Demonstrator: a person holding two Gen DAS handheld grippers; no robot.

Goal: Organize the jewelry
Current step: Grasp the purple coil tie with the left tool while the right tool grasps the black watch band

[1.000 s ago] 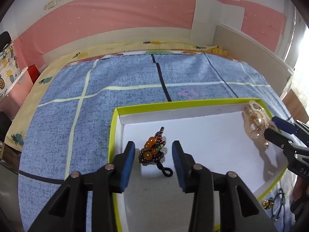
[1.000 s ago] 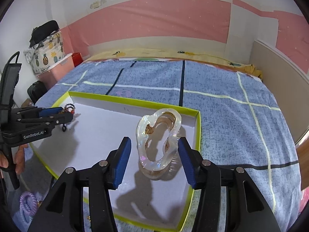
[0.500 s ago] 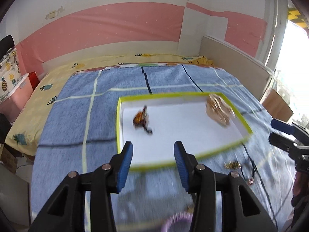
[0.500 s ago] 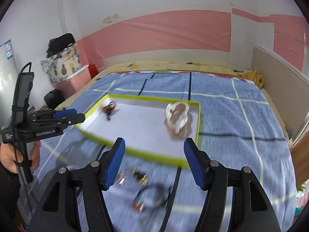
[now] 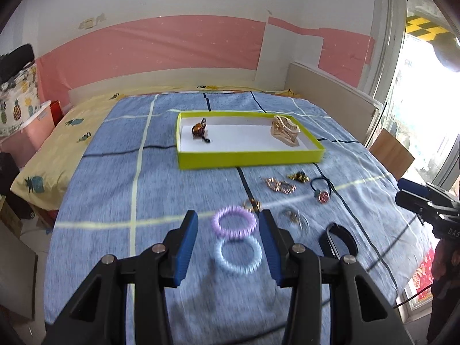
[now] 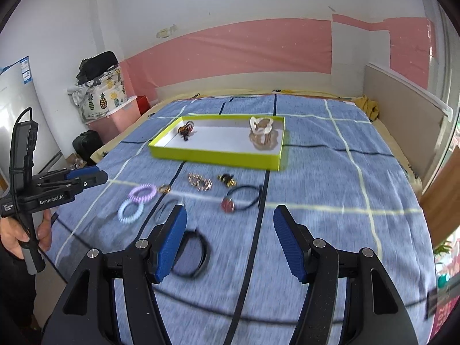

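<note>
My left gripper [image 5: 228, 247] is open and empty, with the purple coil hair tie [image 5: 234, 222] touching the blue one [image 5: 238, 253] between its fingers; I may pinch both. My right gripper [image 6: 230, 240] is wide open, empty; the red-charm hair tie [image 6: 240, 198] lies ahead and may snag.

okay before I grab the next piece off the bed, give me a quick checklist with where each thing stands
1. Left gripper open, holding nothing: ok.
2. Right gripper open, holding nothing: ok.
3. Tray has bare floor between beaded piece and hair claw: ok.
4. Purple coil tie and blue coil tie lie between the left fingers: ok.
5. Ties apart from each other: cannot tell, blurred.
</note>
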